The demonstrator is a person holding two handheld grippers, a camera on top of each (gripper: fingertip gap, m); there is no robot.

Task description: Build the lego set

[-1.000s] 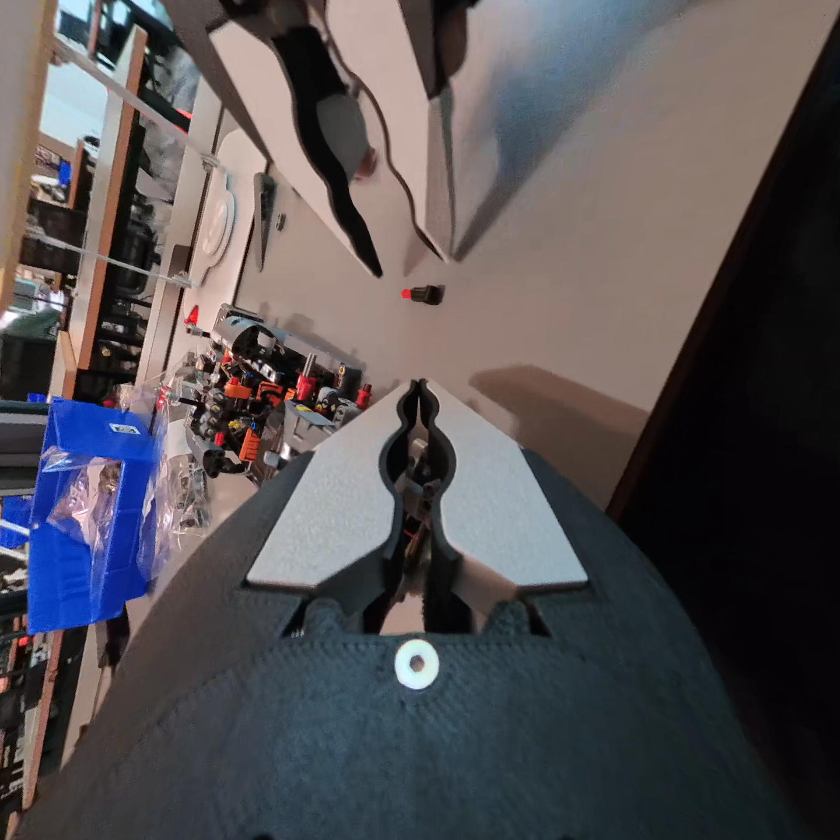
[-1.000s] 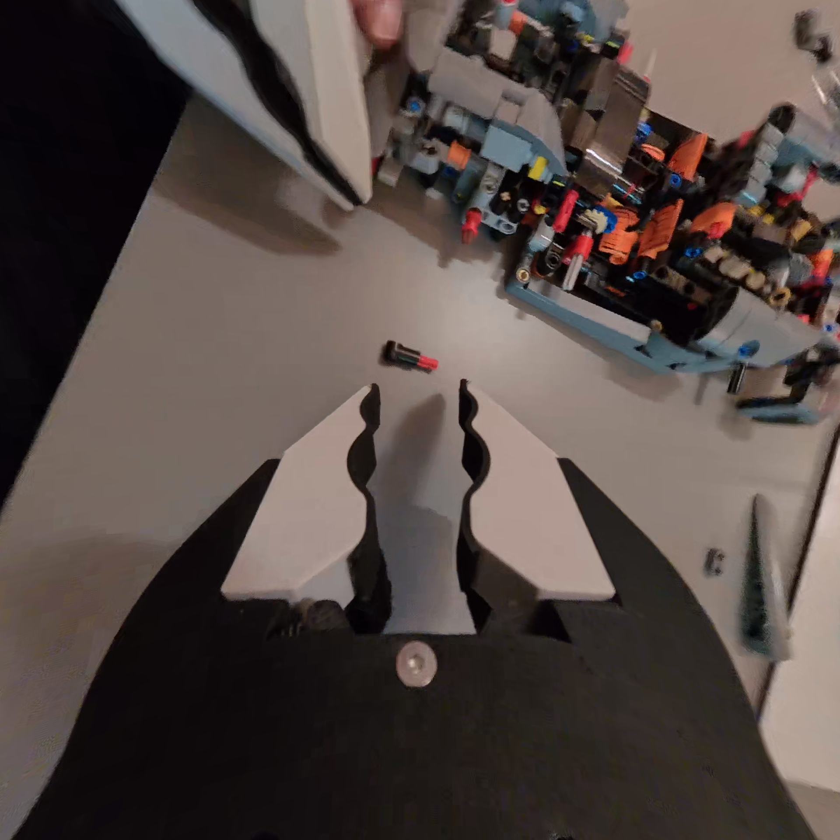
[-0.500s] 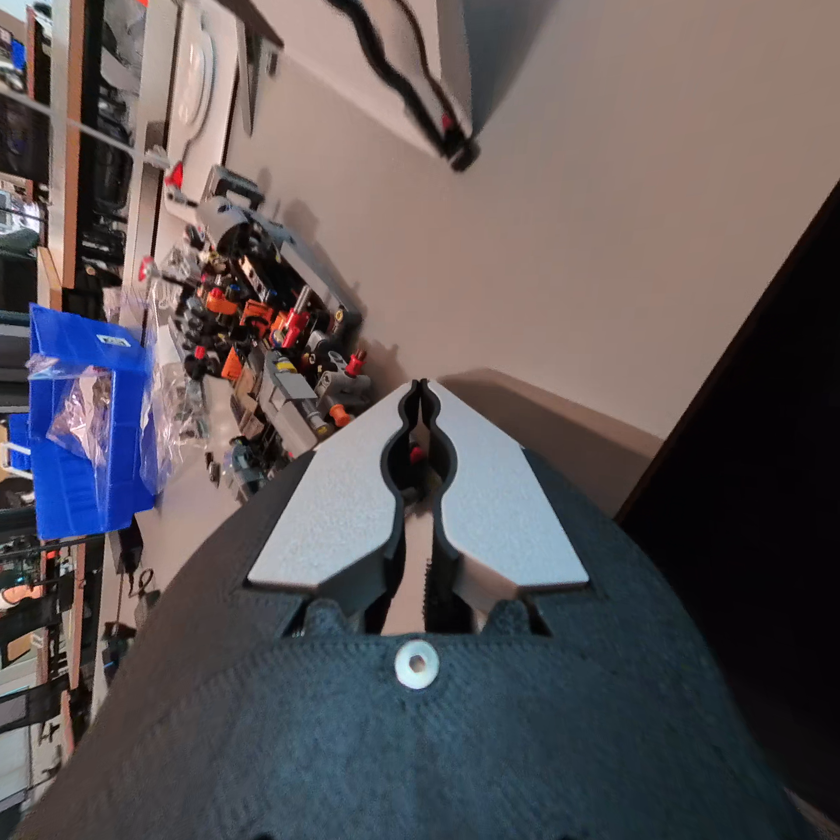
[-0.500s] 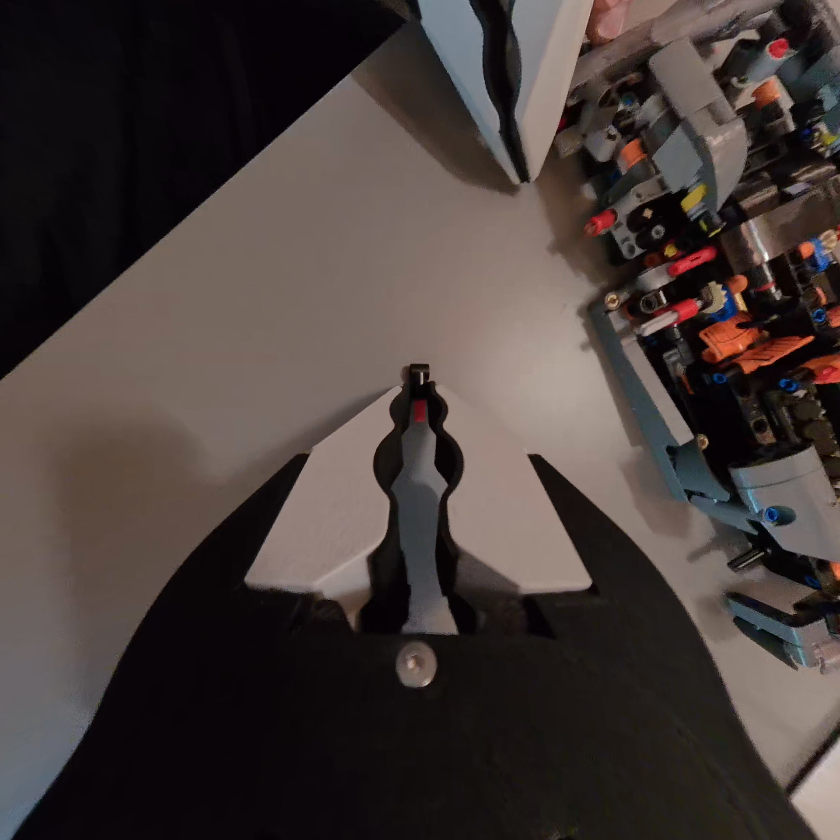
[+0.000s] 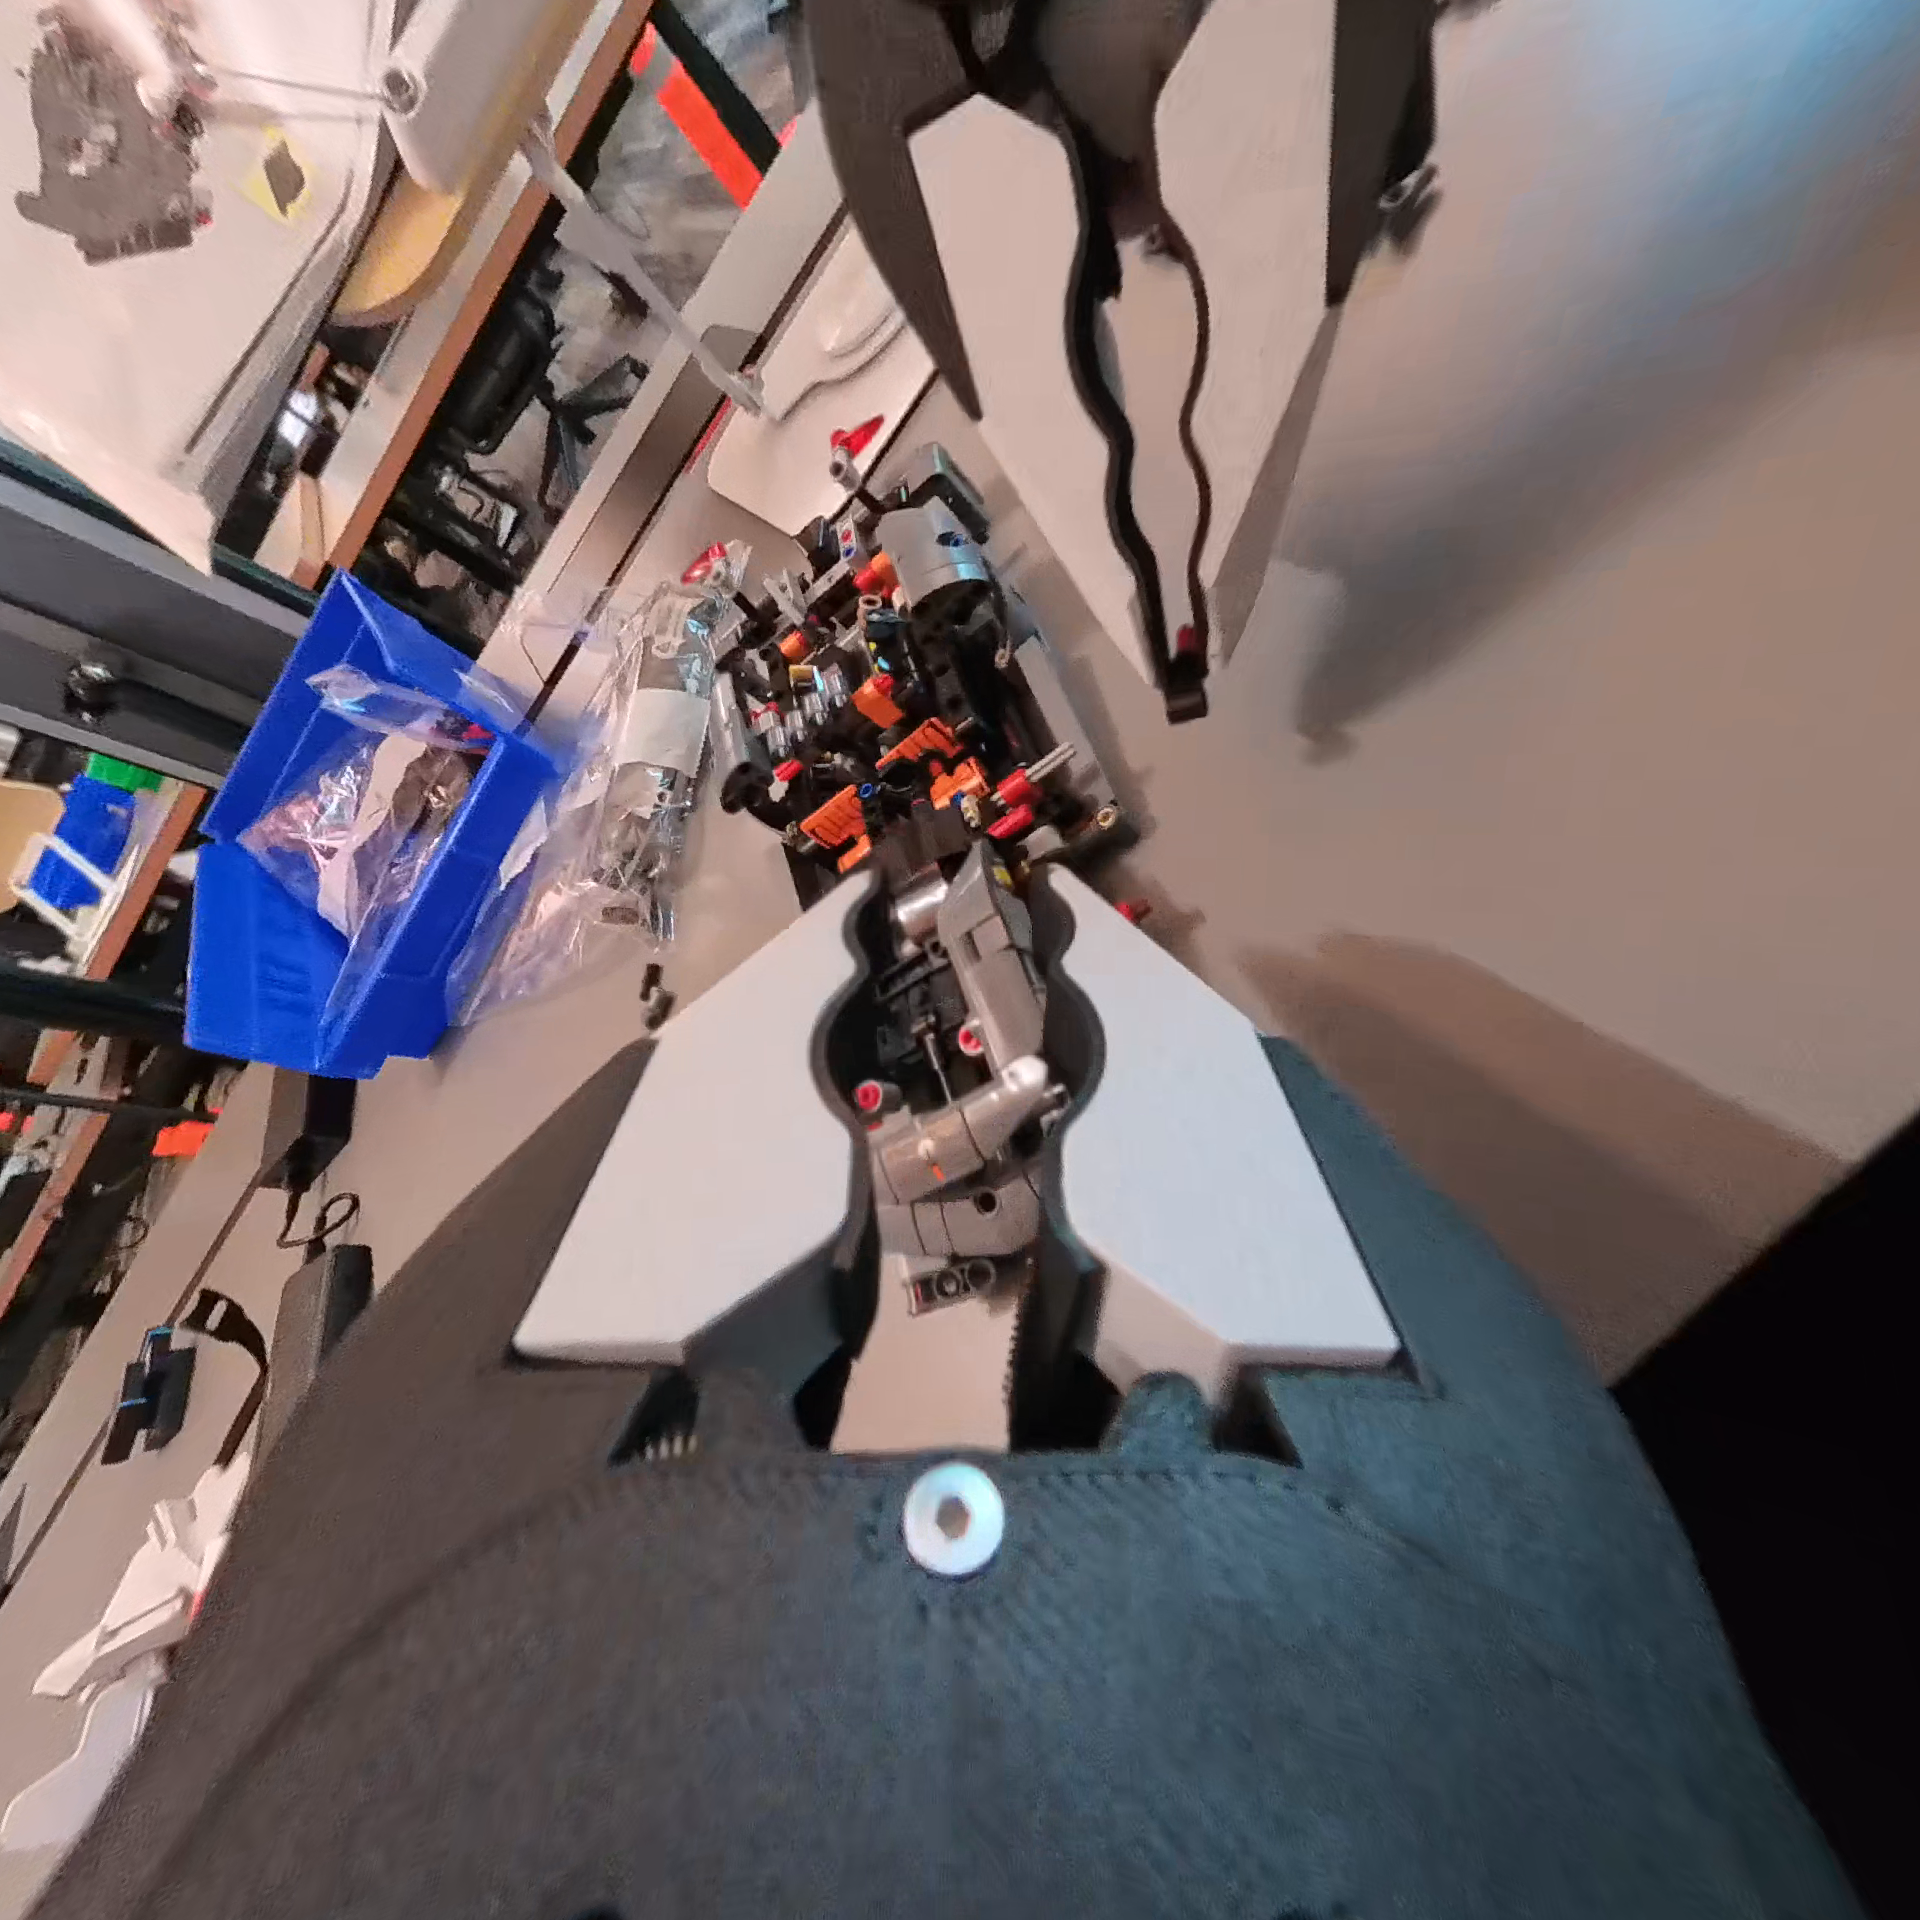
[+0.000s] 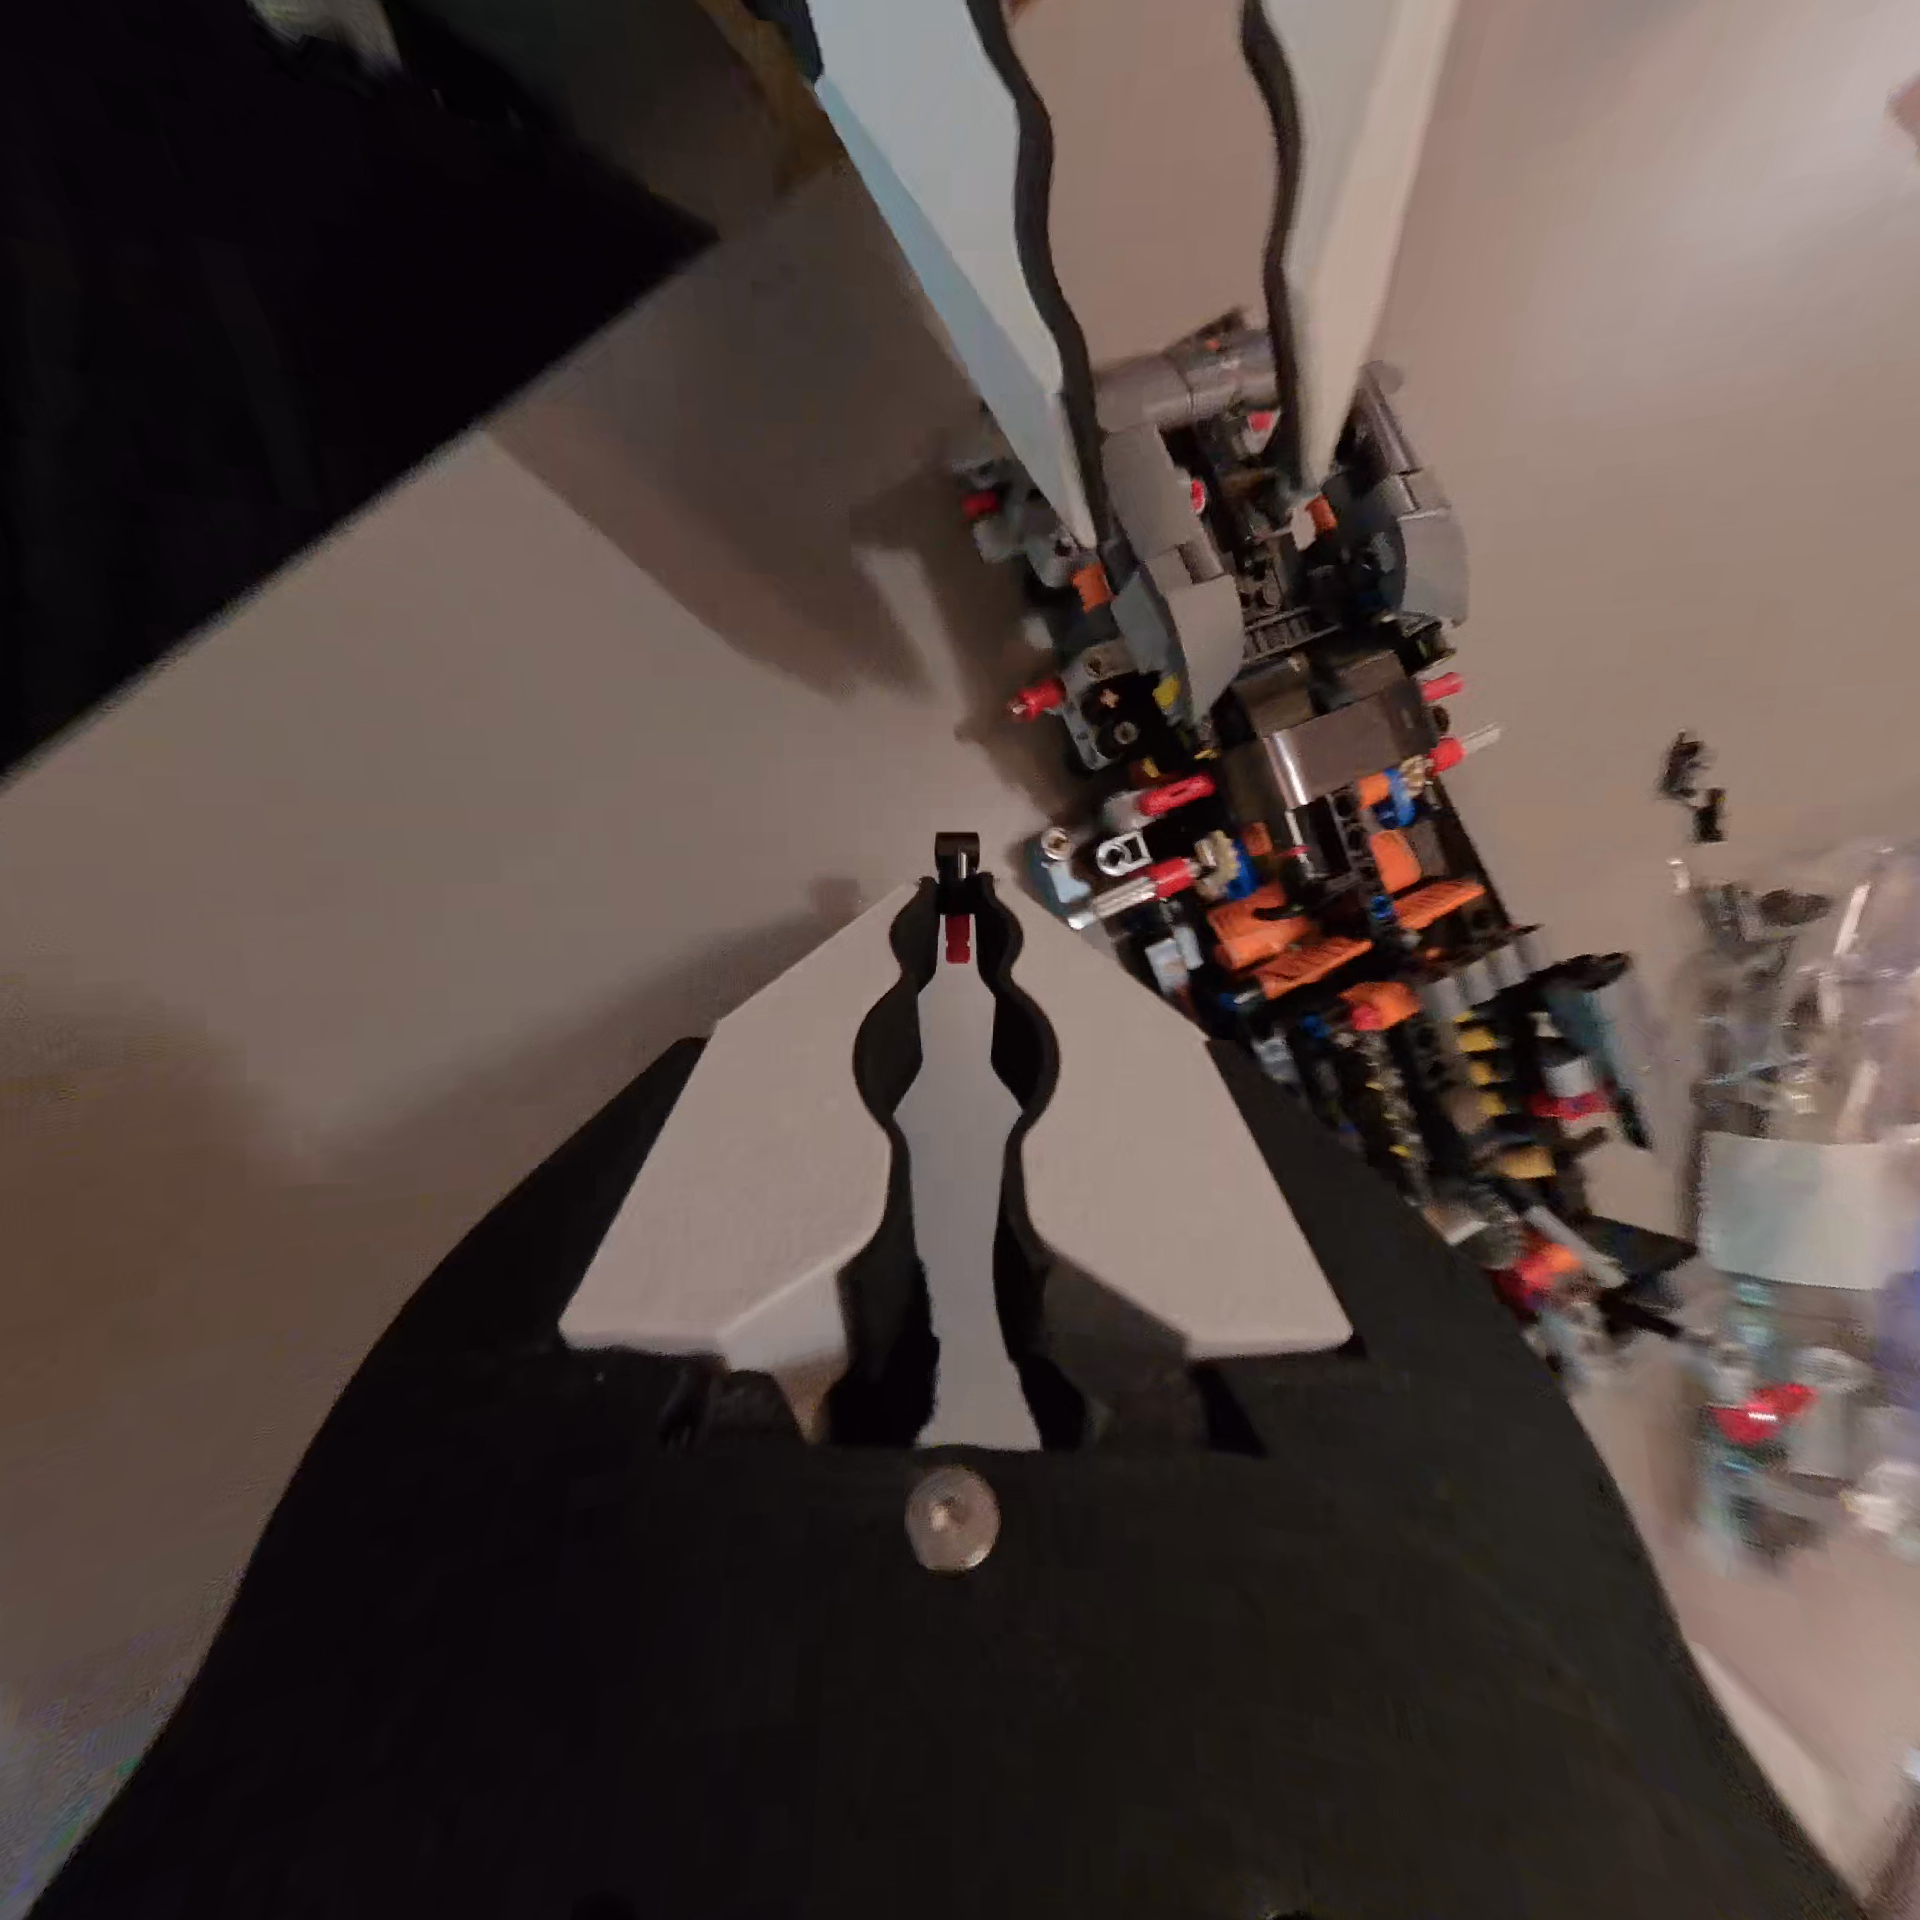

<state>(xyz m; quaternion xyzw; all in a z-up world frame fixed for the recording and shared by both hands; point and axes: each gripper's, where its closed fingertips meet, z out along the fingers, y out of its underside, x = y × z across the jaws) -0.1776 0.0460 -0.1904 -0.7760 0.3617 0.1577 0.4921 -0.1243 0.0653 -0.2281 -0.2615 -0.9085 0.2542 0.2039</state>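
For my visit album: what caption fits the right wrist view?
Right hand-held gripper pinching a small black-and-red pin above a pale table, beside a brick-built model.

My right gripper (image 6: 954, 883) is pinched tight on a small black-and-red pin (image 6: 954, 914) at its fingertips, while my left gripper (image 5: 951, 883) stands apart, fingers spread.

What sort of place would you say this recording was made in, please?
Probably a workshop or lab bench: a half-built brick-and-pin model lies on a pale table, beside a blue parts bin holding clear bags, with cluttered shelving behind.
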